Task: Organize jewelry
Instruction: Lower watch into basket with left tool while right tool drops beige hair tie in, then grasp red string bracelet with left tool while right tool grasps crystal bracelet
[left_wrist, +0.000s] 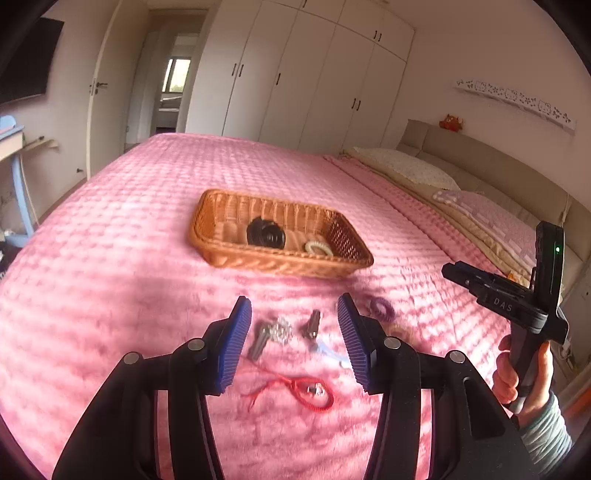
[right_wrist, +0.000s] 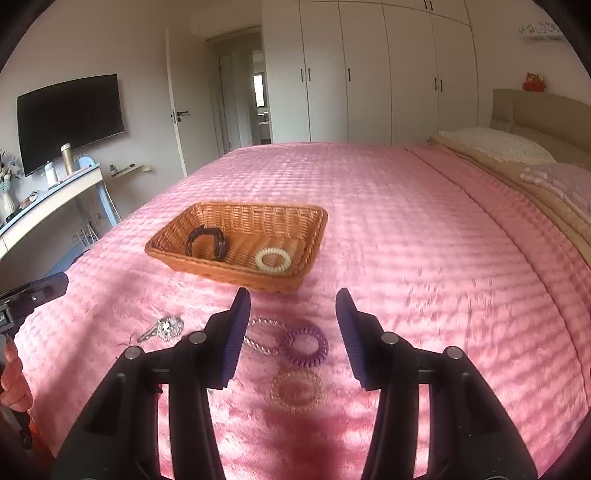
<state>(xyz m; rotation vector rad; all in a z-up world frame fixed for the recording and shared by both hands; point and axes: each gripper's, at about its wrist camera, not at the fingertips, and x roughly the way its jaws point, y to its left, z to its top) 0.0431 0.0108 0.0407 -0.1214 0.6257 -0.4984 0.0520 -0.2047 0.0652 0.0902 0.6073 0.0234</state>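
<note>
A wicker basket (left_wrist: 221, 254) (right_wrist: 314, 229) sits on the pink bedspread and holds a dark bracelet (left_wrist: 266, 233) (right_wrist: 206, 243) and a cream spiral hair tie (left_wrist: 318, 248) (right_wrist: 273, 260). My left gripper (left_wrist: 294, 317) is open above a silver clip with rhinestones (left_wrist: 271, 334), a small metal clip (left_wrist: 312, 324), a pale blue piece (left_wrist: 328, 352) and a red cord bracelet (left_wrist: 306, 391). My right gripper (right_wrist: 293, 306) is open above a purple spiral tie (right_wrist: 304, 345), a clear spiral tie (right_wrist: 262, 336) and an amber spiral tie (right_wrist: 297, 390).
The pink bedspread (right_wrist: 424, 240) stretches to pillows (right_wrist: 495, 144) and a headboard at the right. White wardrobes (right_wrist: 369, 70) stand behind the bed. A desk (right_wrist: 44, 199) and a wall TV (right_wrist: 70, 120) are at the left.
</note>
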